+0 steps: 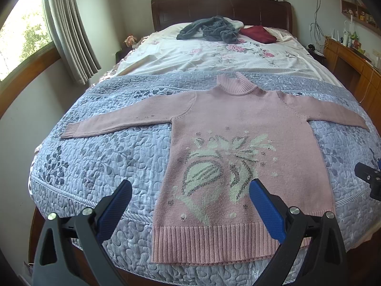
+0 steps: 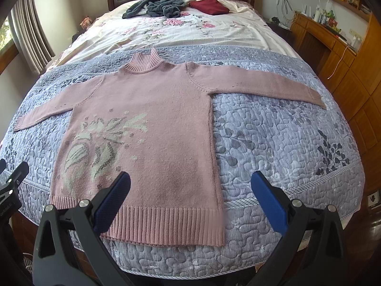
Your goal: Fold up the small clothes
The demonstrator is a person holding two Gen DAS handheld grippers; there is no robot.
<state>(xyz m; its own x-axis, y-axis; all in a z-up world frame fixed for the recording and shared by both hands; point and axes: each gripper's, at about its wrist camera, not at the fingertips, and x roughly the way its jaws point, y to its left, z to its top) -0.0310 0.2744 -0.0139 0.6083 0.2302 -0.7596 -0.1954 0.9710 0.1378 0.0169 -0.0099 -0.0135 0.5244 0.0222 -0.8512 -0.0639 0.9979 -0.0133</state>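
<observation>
A pink knitted sweater (image 1: pixel 238 119) (image 2: pixel 164 109) with a pale flower pattern lies flat, face up, on the blue-grey quilt, both sleeves spread out sideways and the collar pointing to the headboard. My left gripper (image 1: pixel 190 190) hovers open above the sweater's ribbed hem, near its left corner, holding nothing. Over the hem's right corner my right gripper (image 2: pixel 190 183) also stands open, empty. Part of the right gripper (image 1: pixel 369 178) shows at the right edge of the left wrist view, and part of the left gripper (image 2: pixel 12 181) at the left edge of the right wrist view.
The quilt (image 1: pixel 107 162) (image 2: pixel 273 143) covers the foot of the bed. Farther back lie a grey garment (image 1: pixel 209 31) (image 2: pixel 157 4) and a folded dark red cloth (image 1: pixel 258 33) (image 2: pixel 209 6) on a floral sheet. A wooden cabinet (image 2: pixel 345 59) stands right, curtains (image 1: pixel 71 31) left.
</observation>
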